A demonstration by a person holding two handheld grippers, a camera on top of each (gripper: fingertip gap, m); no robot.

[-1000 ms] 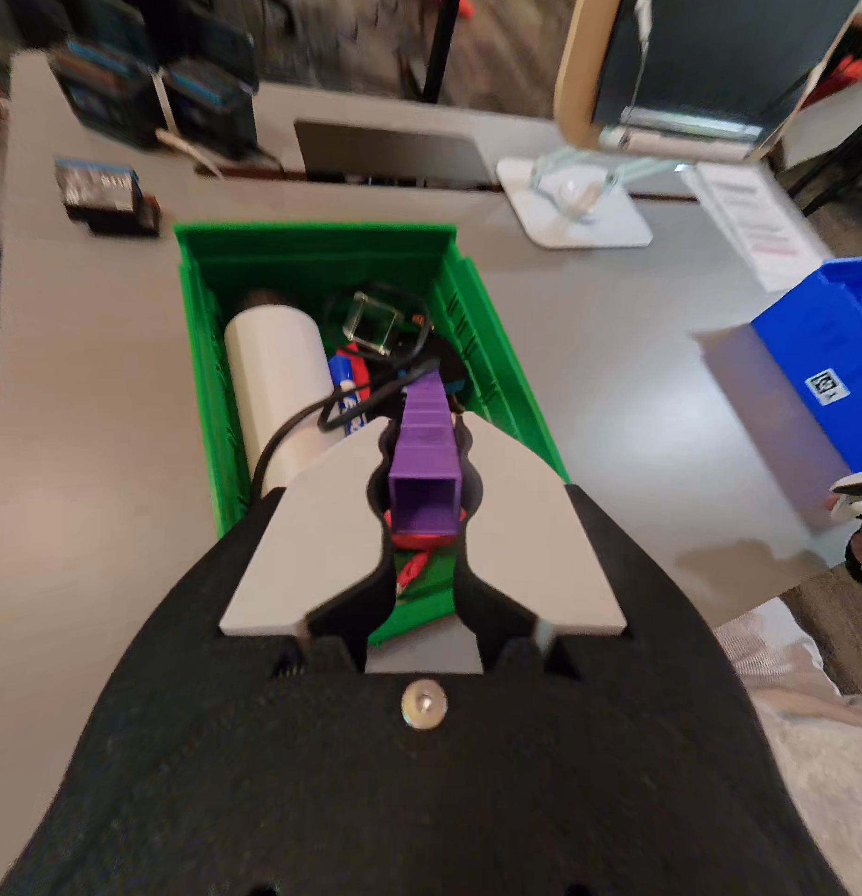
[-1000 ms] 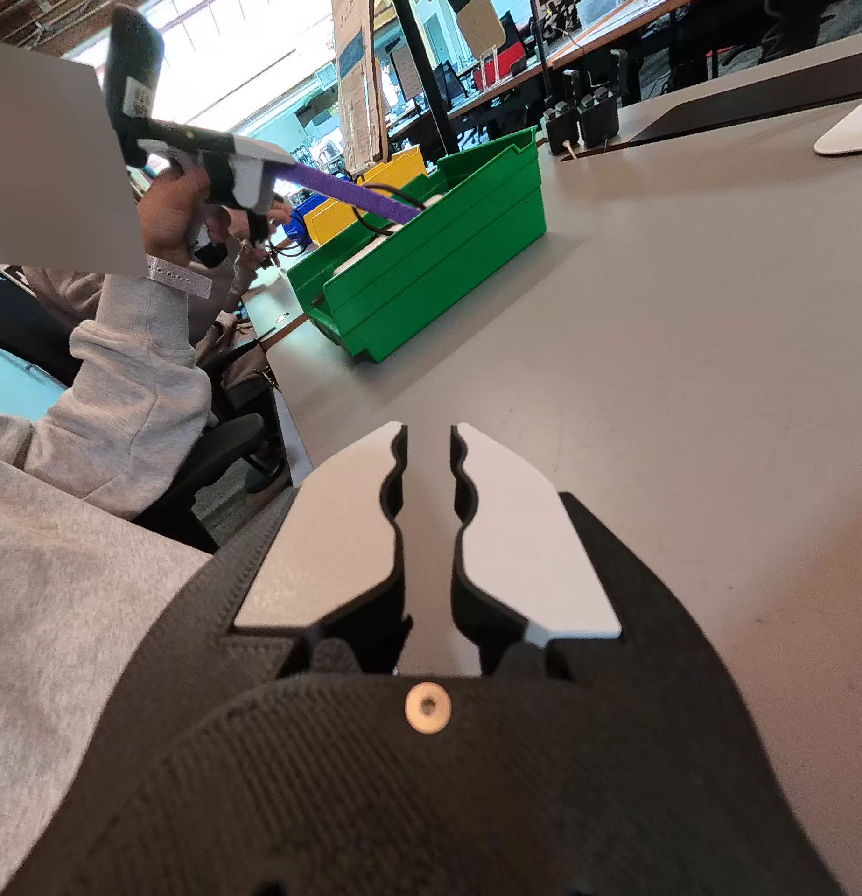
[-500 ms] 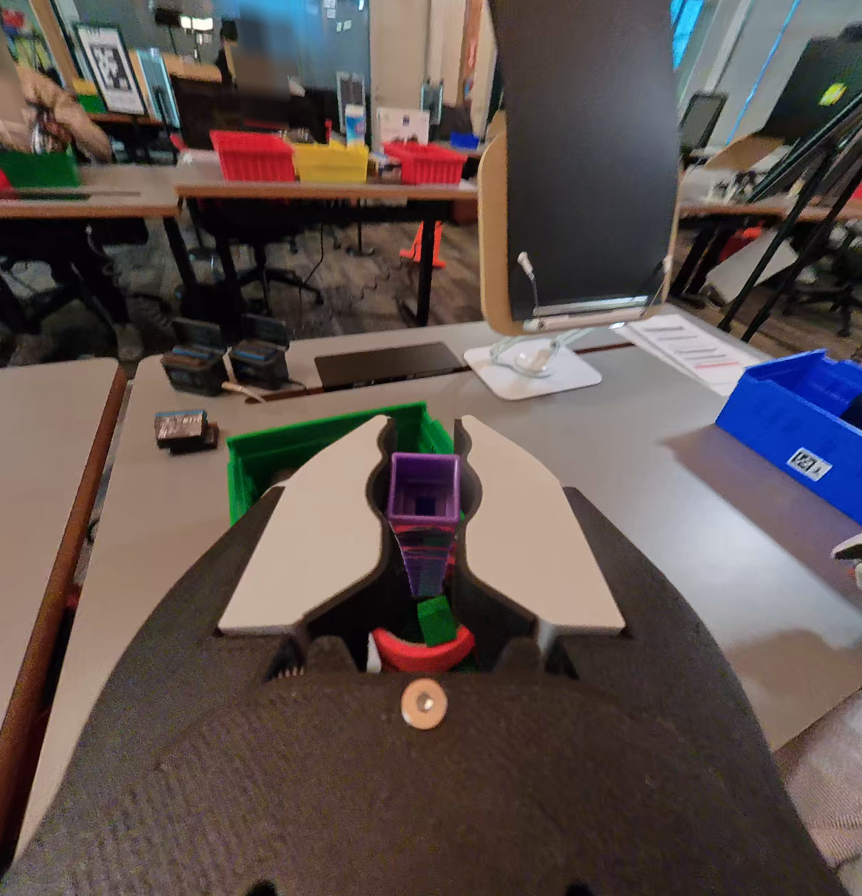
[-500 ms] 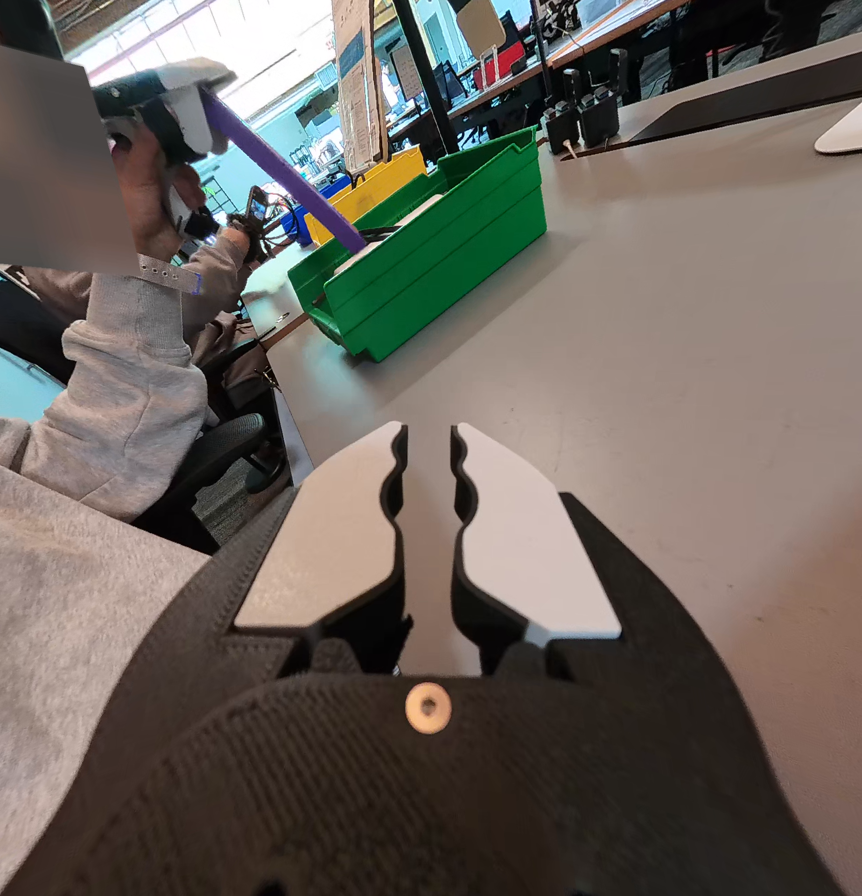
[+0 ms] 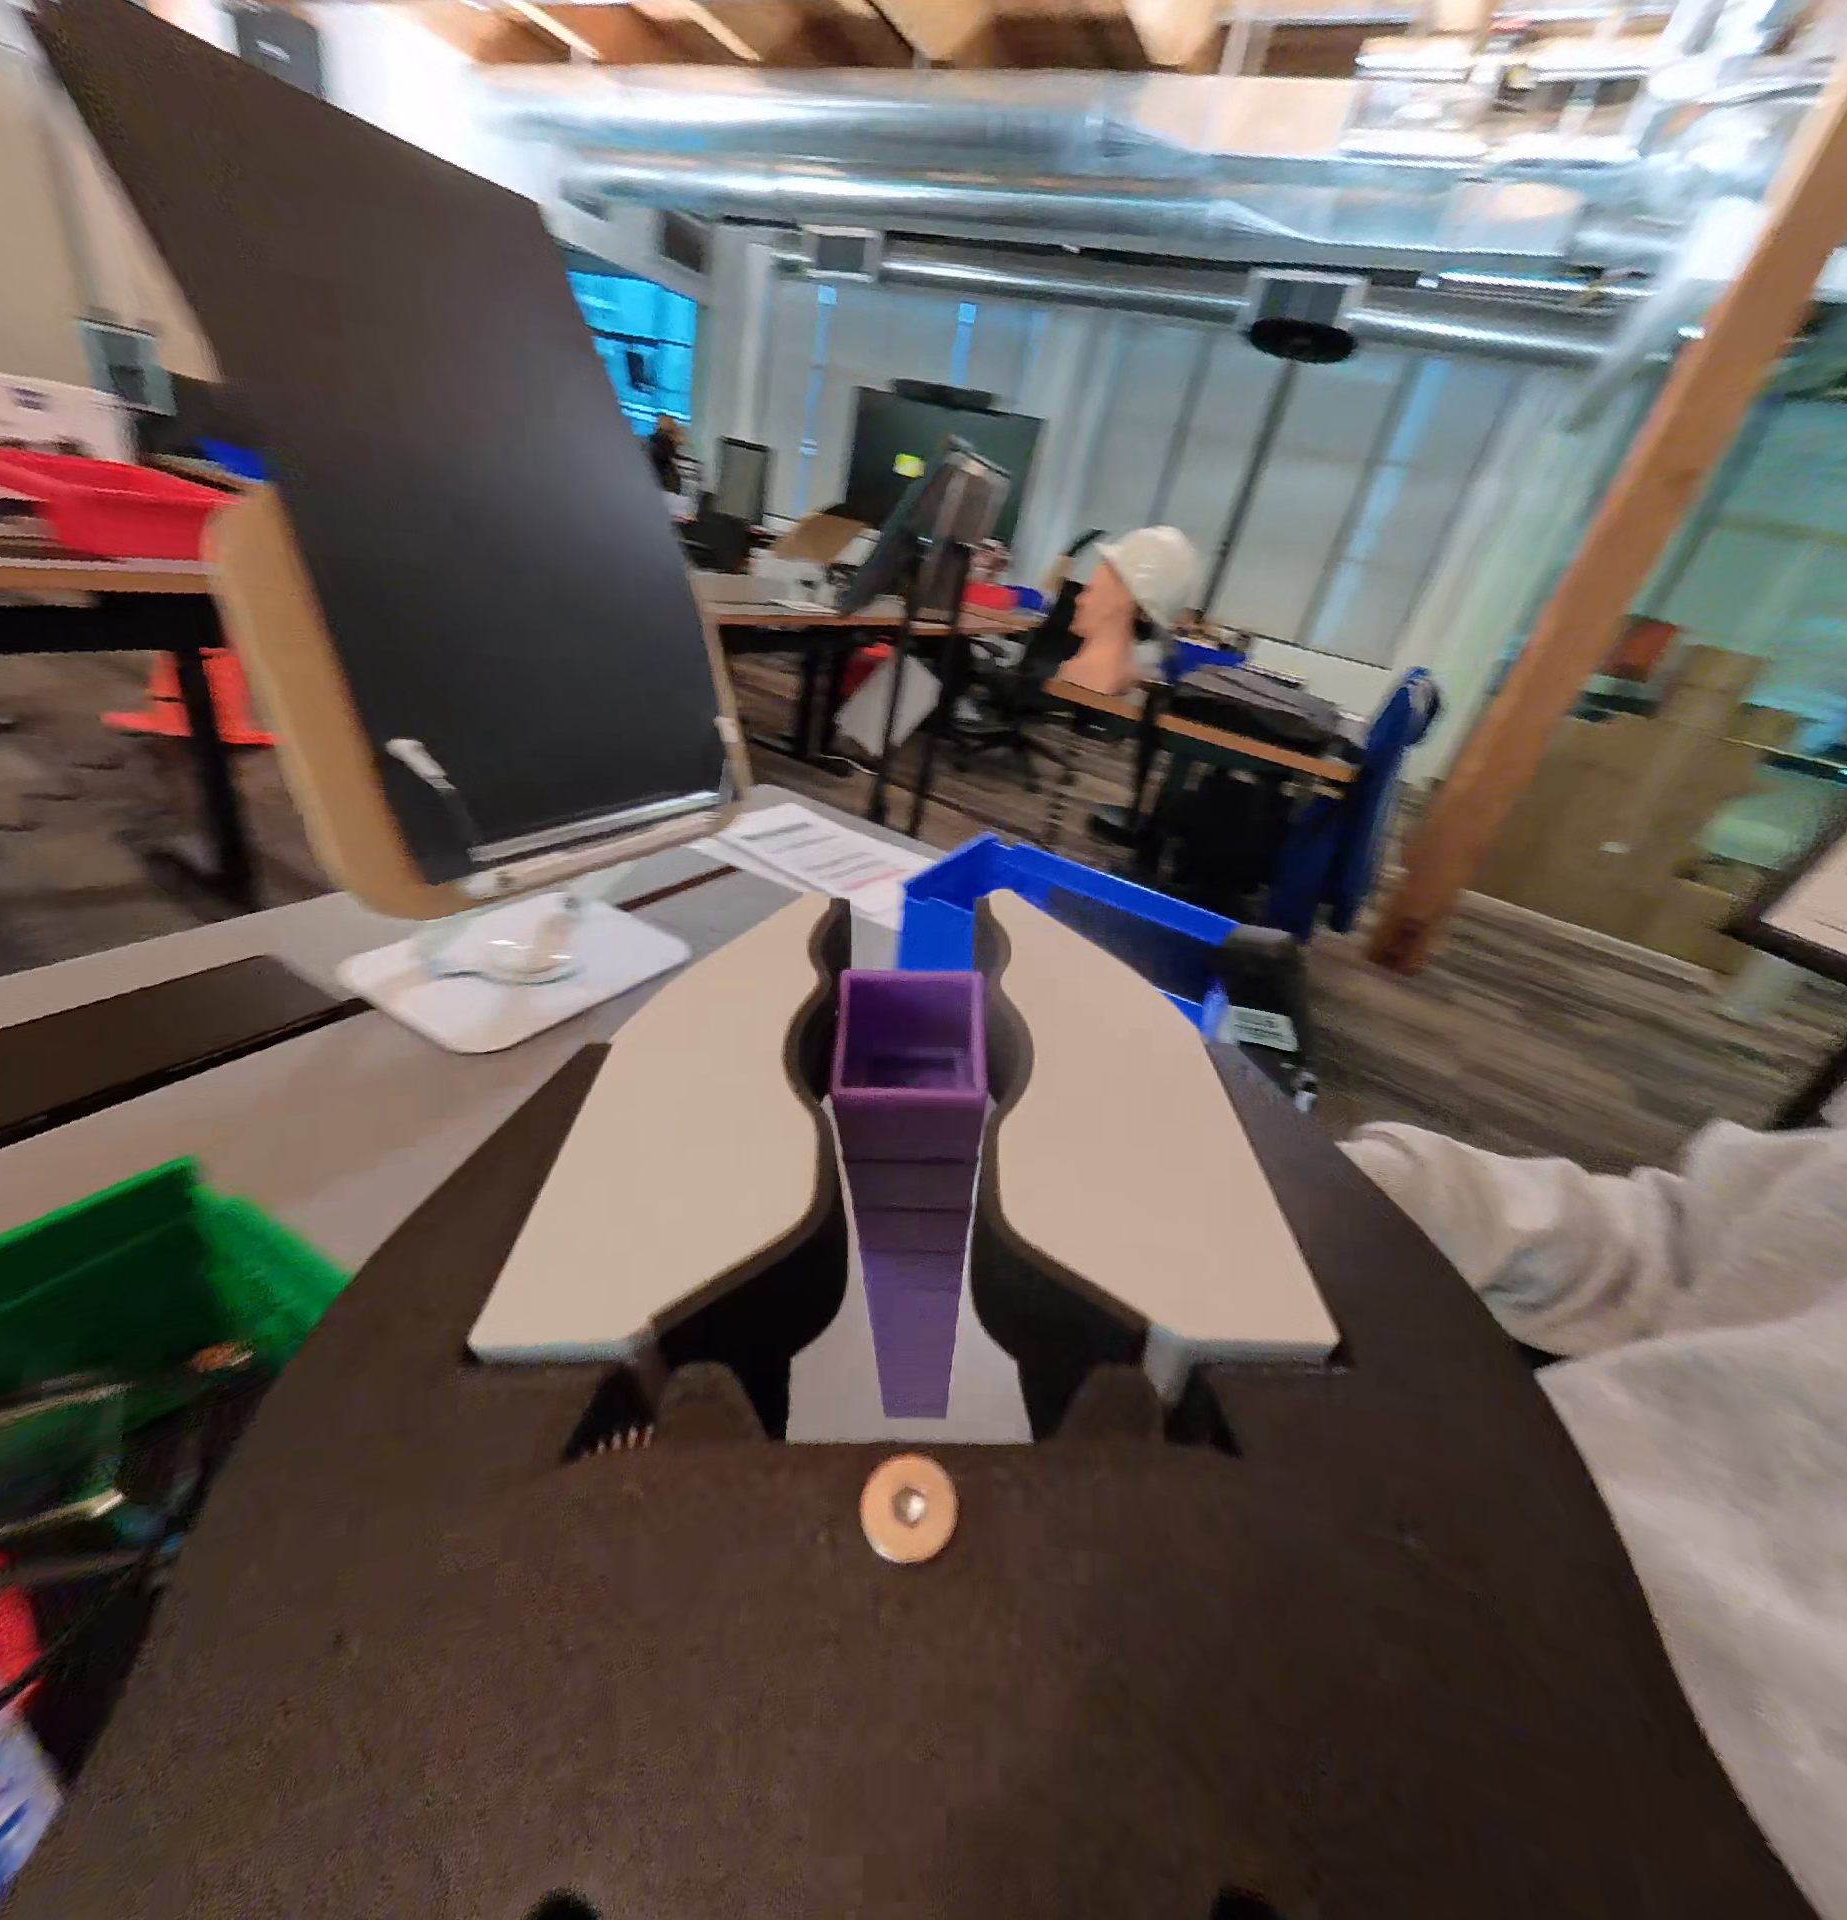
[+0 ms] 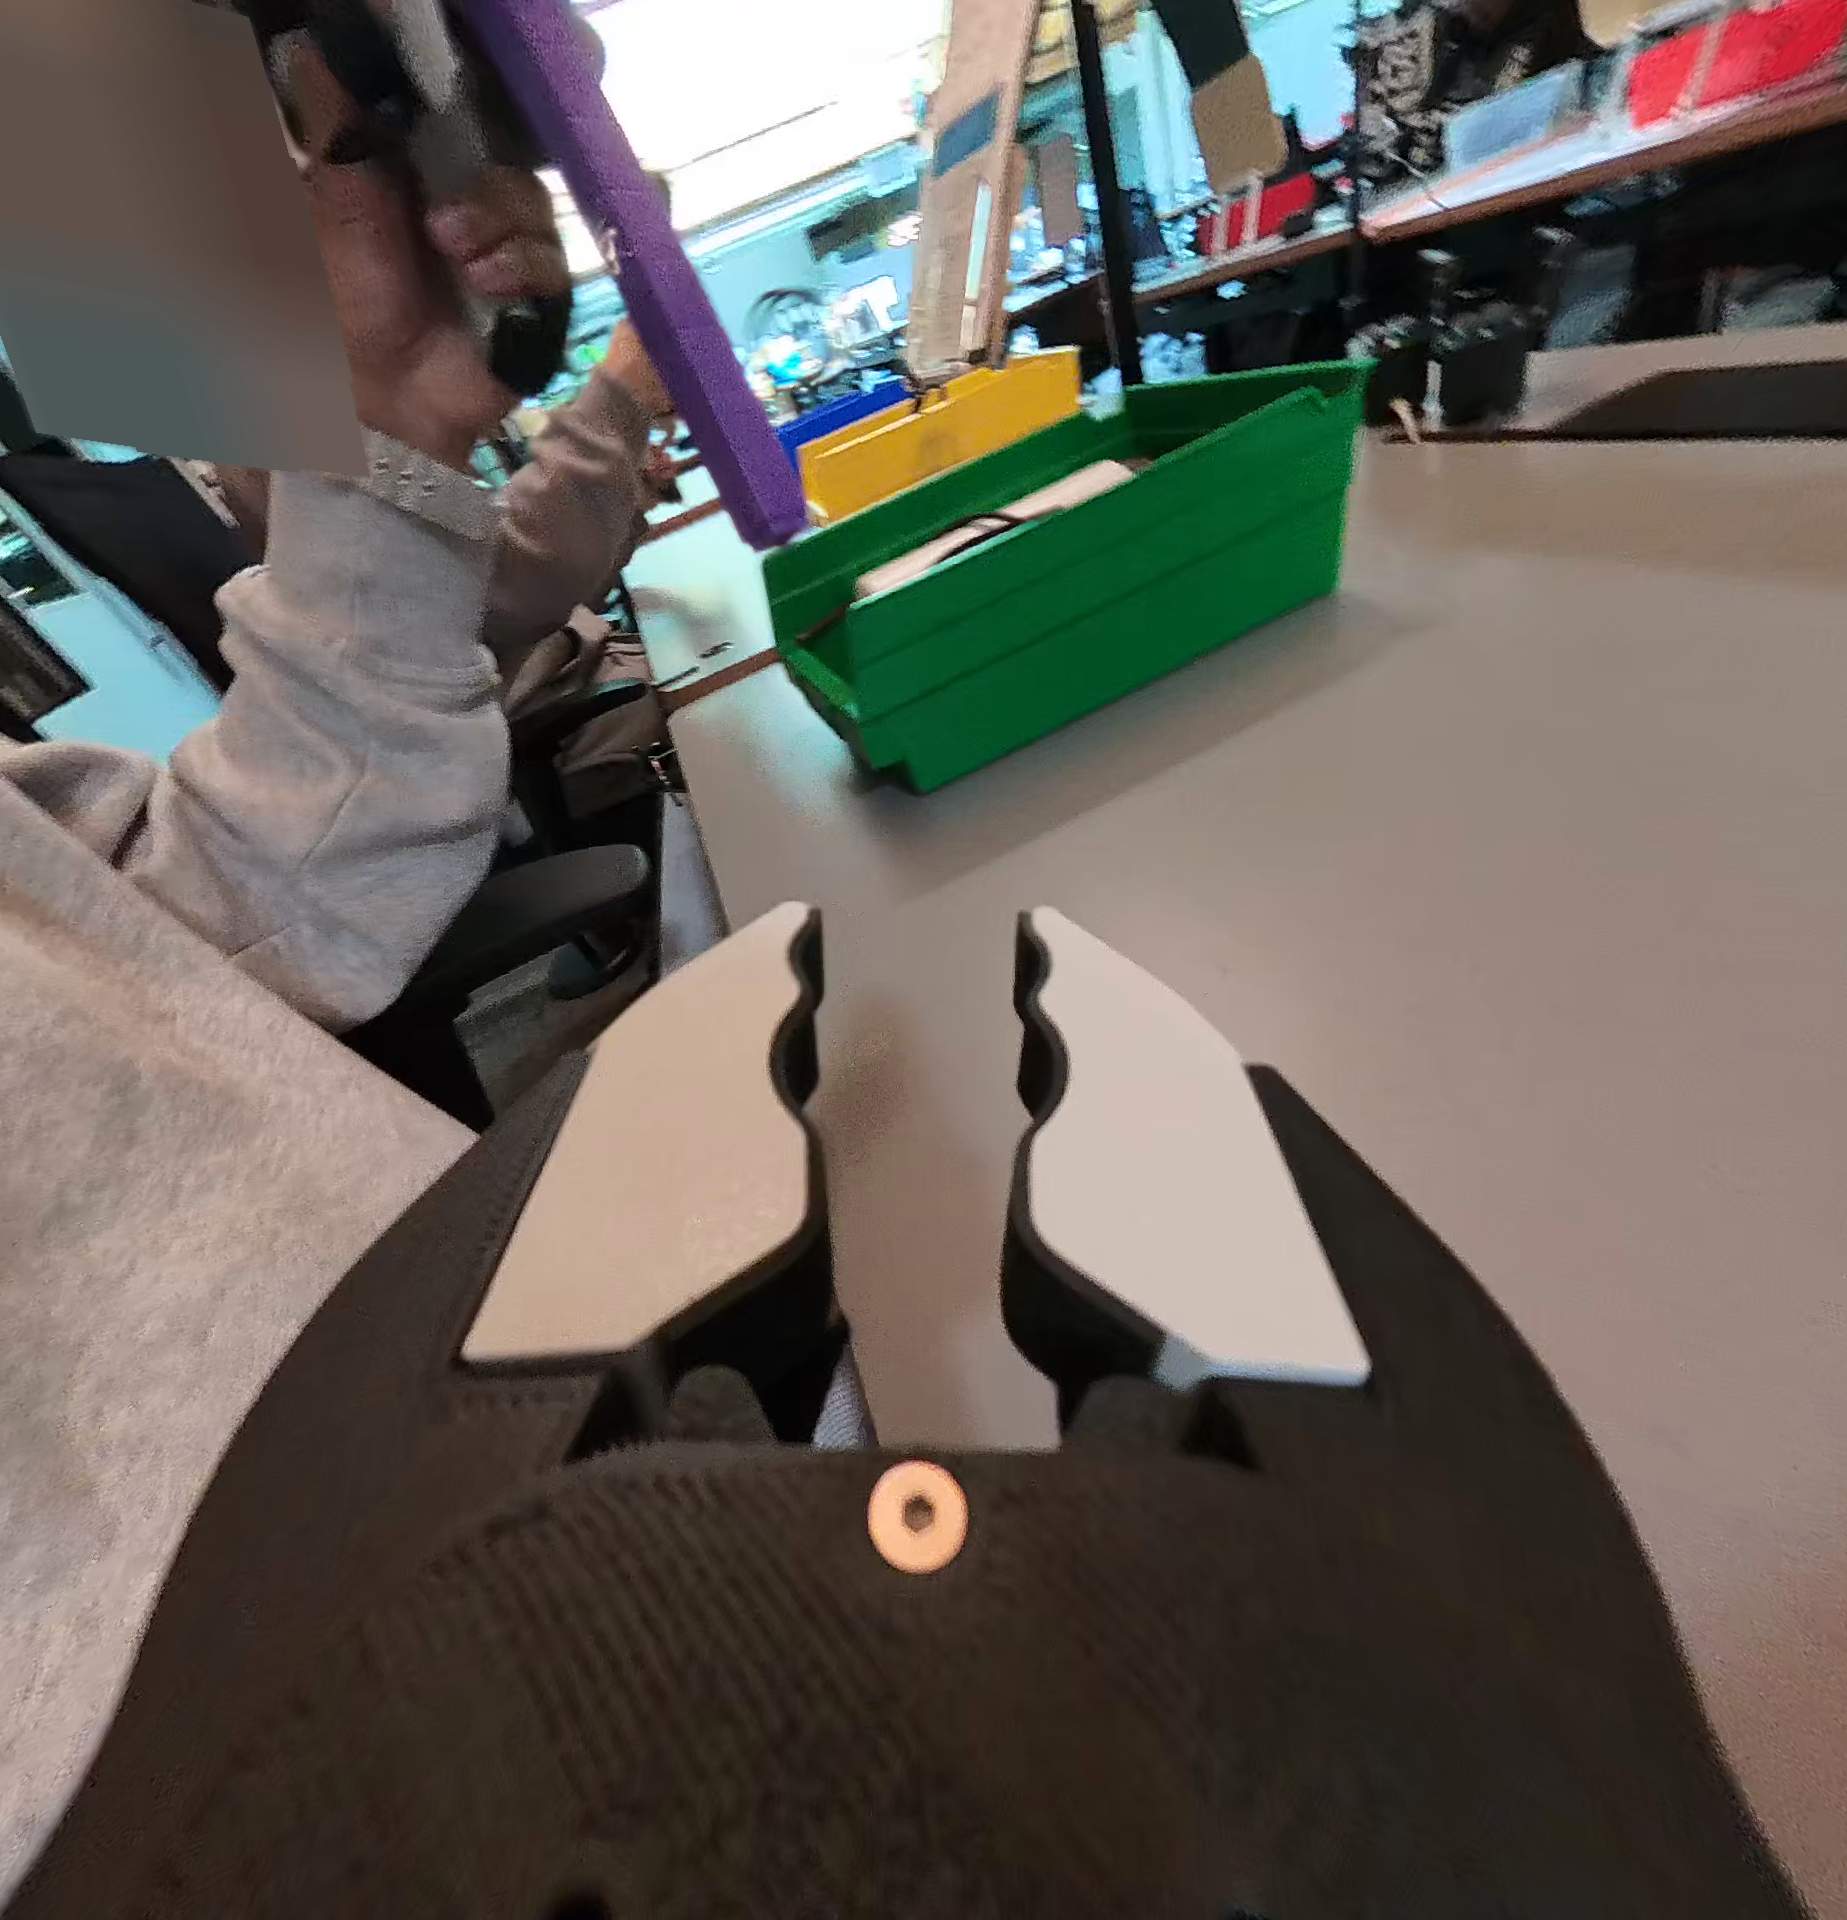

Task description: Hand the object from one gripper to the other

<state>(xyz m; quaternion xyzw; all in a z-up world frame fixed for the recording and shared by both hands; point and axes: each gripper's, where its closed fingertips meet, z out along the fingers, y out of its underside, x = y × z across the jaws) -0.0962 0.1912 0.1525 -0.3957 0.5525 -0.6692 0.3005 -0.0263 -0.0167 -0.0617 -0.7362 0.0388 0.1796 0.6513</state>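
Note:
My left gripper (image 5: 908,935) is shut on a long purple square tube (image 5: 906,1164), gripped near its open upper end, with the rest hanging down below the fingers. In the right wrist view the purple tube (image 6: 638,270) slants down from the raised left gripper (image 6: 451,114) at the upper left, and its lower end hangs just above the near corner of the green bin (image 6: 1064,613). My right gripper (image 6: 919,935) is open and empty, low over the grey table (image 6: 1470,831), well apart from the tube.
The green bin (image 5: 119,1268) holds a white roll and cables. A blue bin (image 5: 1064,914) stands ahead of the left gripper. A dark board on a white stand (image 5: 503,977) and a paper sheet (image 5: 825,857) sit behind. A grey sleeve (image 6: 347,727) fills the left. Across from one pair of fingers to the other is roughly 30 cm.
My left gripper has lifted the purple tube out of the green bin and swung up and right. My right gripper has opened wider and shifted a little.

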